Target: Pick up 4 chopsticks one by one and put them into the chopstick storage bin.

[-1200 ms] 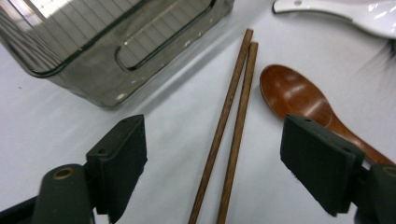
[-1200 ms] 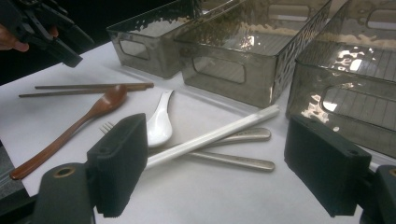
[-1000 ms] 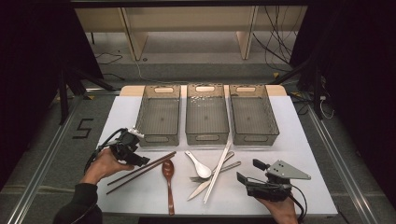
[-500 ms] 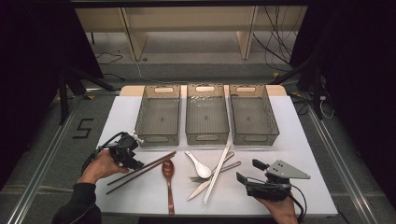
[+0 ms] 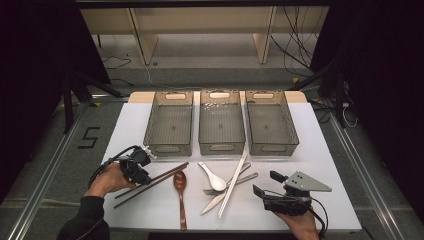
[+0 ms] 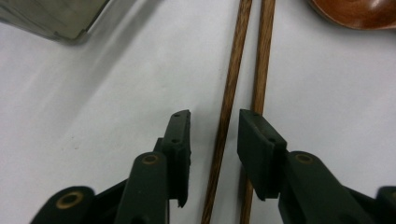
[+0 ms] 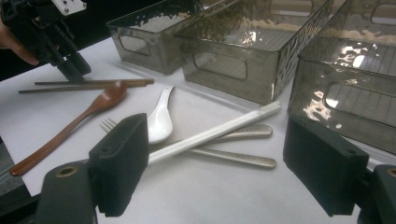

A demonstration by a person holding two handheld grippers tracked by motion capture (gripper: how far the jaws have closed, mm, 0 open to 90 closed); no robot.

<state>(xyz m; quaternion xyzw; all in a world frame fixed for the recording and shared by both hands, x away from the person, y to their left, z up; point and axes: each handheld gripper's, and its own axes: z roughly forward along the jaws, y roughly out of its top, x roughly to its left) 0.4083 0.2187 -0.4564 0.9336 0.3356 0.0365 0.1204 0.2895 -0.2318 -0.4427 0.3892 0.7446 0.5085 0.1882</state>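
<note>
Two brown wooden chopsticks lie side by side on the white table, left of centre. My left gripper is down on them and its jaws have just been closing. In the left gripper view one chopstick runs between the jaws and the other passes under the right pad. The pads of the left gripper do not press on either stick. My right gripper rests at the front right, jaws wide open and empty, facing the cutlery.
A brown wooden spoon, a white ceramic spoon, white chopsticks, a metal fork and a knife lie in the middle. Three smoky plastic bins stand in a row behind.
The left gripper's jaws have narrowed around the brown chopsticks, and the hand has shifted only slightly. The right gripper has stayed still.
</note>
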